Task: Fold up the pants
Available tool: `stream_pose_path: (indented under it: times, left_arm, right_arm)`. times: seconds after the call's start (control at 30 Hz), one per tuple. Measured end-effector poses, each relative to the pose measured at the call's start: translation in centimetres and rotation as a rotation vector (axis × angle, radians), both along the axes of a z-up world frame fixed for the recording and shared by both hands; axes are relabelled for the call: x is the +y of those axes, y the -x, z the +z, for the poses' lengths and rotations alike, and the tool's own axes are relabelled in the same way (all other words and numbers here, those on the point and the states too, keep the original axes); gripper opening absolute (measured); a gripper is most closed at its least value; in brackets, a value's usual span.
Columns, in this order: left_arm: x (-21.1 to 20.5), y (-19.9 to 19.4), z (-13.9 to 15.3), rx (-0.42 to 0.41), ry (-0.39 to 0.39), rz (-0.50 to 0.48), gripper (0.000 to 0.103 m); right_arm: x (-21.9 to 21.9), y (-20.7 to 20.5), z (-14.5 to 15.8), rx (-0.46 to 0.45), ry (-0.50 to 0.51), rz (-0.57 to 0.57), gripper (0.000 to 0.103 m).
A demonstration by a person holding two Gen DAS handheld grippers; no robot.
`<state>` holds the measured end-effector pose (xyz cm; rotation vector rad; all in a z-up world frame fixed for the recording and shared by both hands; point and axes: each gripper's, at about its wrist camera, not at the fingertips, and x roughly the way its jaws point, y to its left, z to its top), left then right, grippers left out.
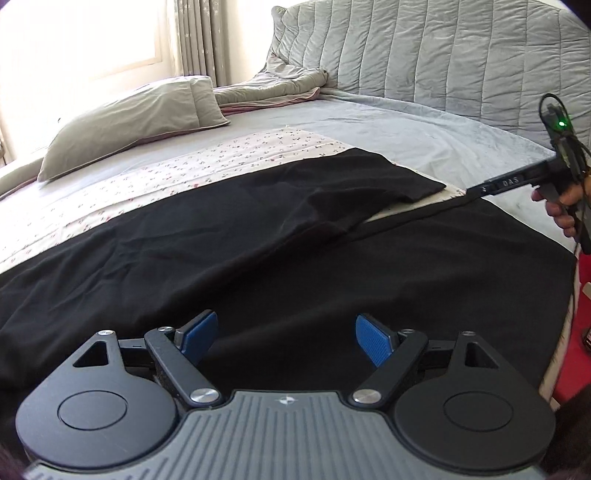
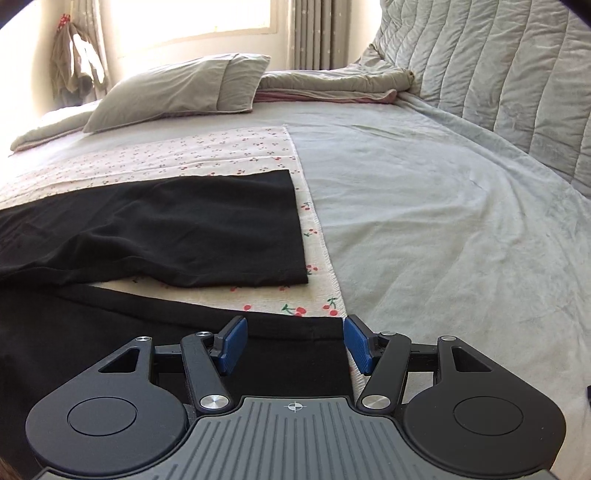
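Black pants spread flat across the middle of the frame on the cherry-print sheet, legs pointing right. Left gripper at bottom center, jaws wide apart over the fabric, nothing gripped. Right gripper also bottom center w/ jaws apart, straddling the near leg's hem corner.

Daylight floods in from the blown-out window behind my pillow, leaving the bed softly lit, the black pants nearly detailless, and both fisheye views sharp but bowed at the edges.
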<state>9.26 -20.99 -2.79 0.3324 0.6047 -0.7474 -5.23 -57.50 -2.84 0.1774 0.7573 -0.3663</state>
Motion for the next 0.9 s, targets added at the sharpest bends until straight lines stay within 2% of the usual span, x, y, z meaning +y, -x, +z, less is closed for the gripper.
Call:
stream_pose_path:
  times: [0.2,0.37,0.5,0.63,0.77,0.9]
  left_arm:
    - [-7.8,-1.8,-1.1,0.004,-0.035,-0.145,0.076]
    - [-12.5,-3.9,0.0,-0.003,-0.032,-0.211,0.075]
    - [-15.4,-8.1,1.5,0.011,-0.038,-0.195,0.075]
    - [-19.1,-12.1,2.4,0.004,-0.087,-0.190,0.075]
    - [-22.5,-16.2,1.6,0.041,-0.078,-0.205,0.075]
    - [-26.1,-20.1,-0.3,0.111,-0.051,-0.238,0.071]
  right_arm:
    - [-1.8,0.2,-1.9,0.012,-0.023,-0.020,0.054]
    - [-2.0,0.8,-0.4,-0.085,-0.099,-0.017,0.054]
    - [-2.3,-1.1,0.1,-0.113,-0.190,-0.030,0.053]
    - [-3.0,-2.8,-1.2,-0.095,-0.280,-0.088,0.047]
    - [-3.4,-3.4,-2.6,-0.122,-0.309,-0.117,0.044]
    - [-3.5,-3.5,-3.0,-0.159,-0.296,-0.131,0.035]
